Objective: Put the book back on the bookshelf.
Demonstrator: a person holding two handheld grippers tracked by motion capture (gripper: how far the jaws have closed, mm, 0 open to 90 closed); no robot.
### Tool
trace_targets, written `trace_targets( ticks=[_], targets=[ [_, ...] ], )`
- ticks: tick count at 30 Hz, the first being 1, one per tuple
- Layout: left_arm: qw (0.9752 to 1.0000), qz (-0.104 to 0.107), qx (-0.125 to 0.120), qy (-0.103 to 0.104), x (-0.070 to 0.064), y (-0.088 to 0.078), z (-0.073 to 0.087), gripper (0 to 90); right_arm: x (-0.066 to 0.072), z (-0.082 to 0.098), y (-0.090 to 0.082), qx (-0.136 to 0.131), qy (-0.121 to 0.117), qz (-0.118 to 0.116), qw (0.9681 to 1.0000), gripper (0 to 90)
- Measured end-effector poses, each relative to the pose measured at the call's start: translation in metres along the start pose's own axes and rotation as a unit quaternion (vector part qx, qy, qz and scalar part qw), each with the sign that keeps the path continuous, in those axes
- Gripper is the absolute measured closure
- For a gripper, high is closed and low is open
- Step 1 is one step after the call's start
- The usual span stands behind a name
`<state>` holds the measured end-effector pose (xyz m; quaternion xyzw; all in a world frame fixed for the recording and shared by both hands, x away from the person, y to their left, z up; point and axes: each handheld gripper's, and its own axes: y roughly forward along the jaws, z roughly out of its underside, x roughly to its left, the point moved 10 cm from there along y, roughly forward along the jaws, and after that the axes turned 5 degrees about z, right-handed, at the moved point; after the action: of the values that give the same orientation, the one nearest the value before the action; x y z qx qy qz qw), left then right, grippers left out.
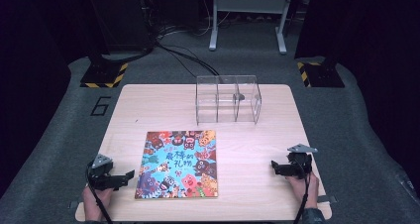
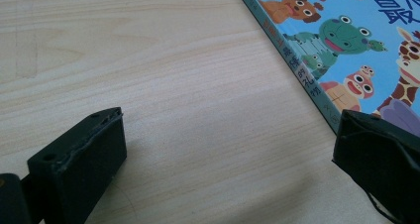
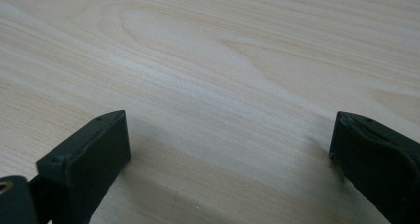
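Colourful picture book [image 1: 178, 164] lies flat, long axis running away from the person, between both wide-open tongs.

Light wooden table [image 1: 257, 149] on grey carpeted floor [image 1: 54, 135]. Clear acrylic organizer box with 3 compartments [image 1: 228, 100] at table's far side, upright, small dark item inside. Yellow-black striped stand bases [image 1: 104, 75] and cables [image 1: 183, 55] behind, white metal frame [image 1: 247, 16] beyond.

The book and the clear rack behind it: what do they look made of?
Book: printed paper or card, with a smooth, slightly glossy cover and a thin spine in the left gripper view. Rack: clear plastic, probably acrylic; the table shows through its walls and dividers.
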<state>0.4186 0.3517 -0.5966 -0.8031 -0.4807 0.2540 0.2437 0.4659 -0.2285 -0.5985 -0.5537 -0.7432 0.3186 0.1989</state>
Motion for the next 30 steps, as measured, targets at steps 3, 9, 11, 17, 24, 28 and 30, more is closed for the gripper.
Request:
trace_targets(
  ticks=[3,9,11,17,24,28,30],
  targets=[
    [1.0,0.004,0.005,-0.002,0.0,-0.001,0.0,0.0,0.001,-0.001,0.0,-0.001,0.003,-0.001,1.0,1.3],
    [1.0,0.003,0.003,-0.006,-0.002,0.002,-0.002,0.0,0.002,-0.001,0.001,-0.001,0.007,0.0,1.0,1.0],
    [0.9999,0.008,0.008,-0.006,-0.005,0.003,-0.003,0.0,0.001,-0.001,0.001,-0.002,0.006,0.0,1.0,0.9],
    [0.9996,0.022,0.015,-0.003,-0.017,0.01,-0.01,0.0,0.002,-0.001,0.001,0.0,0.007,0.0,1.0,0.9],
    [0.9988,0.039,0.029,0.009,-0.034,0.022,-0.016,0.0,0.001,0.0,0.001,0.0,0.006,-0.001,1.0,0.8],
    [0.9981,0.053,0.028,0.012,-0.043,0.028,-0.019,0.0,0.001,0.0,0.001,0.0,0.006,-0.001,1.0,0.9],
    [0.9973,0.06,0.039,0.018,-0.046,0.029,-0.019,0.0,0.001,-0.001,0.001,-0.002,0.006,0.0,1.0,1.0]
  ],
)
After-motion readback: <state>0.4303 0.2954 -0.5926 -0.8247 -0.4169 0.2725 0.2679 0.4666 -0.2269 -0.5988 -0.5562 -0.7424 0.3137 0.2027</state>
